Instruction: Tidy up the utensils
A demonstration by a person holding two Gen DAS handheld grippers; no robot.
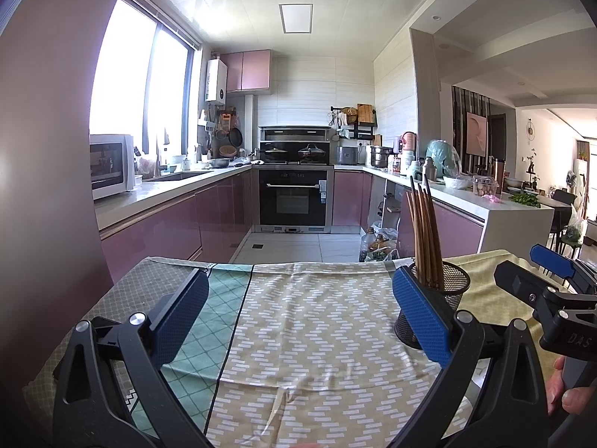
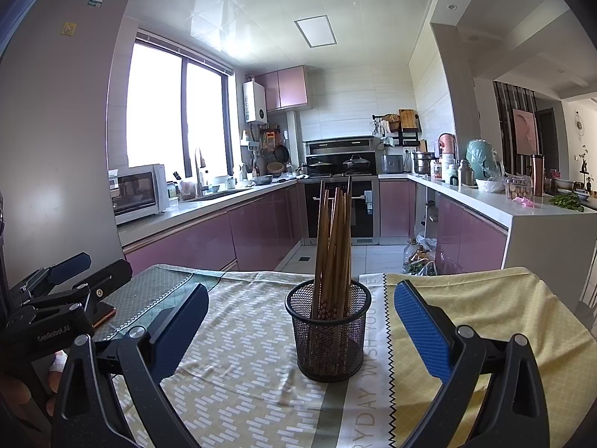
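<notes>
A black mesh holder (image 2: 328, 330) stands upright on the cloth-covered table (image 2: 242, 373) with several brown wooden chopsticks (image 2: 334, 246) standing in it. My right gripper (image 2: 300, 321) is open and empty, its blue pads on either side of the holder and slightly nearer than it. In the left wrist view the holder (image 1: 453, 291) and chopsticks (image 1: 425, 235) sit just behind my right-hand pad. My left gripper (image 1: 298, 310) is open and empty over the patterned cloth. The right gripper shows at the right edge (image 1: 541, 280) of the left wrist view, and the left gripper at the left edge (image 2: 71, 280) of the right wrist view.
The table carries patterned cloths in grey, teal, beige and yellow (image 1: 309, 336). A dark flat object (image 2: 104, 313) lies on the cloth under the left gripper. Beyond the table's far edge is a kitchen with pink cabinets (image 1: 168, 231), an oven (image 1: 293, 196) and cluttered counters (image 1: 466, 186).
</notes>
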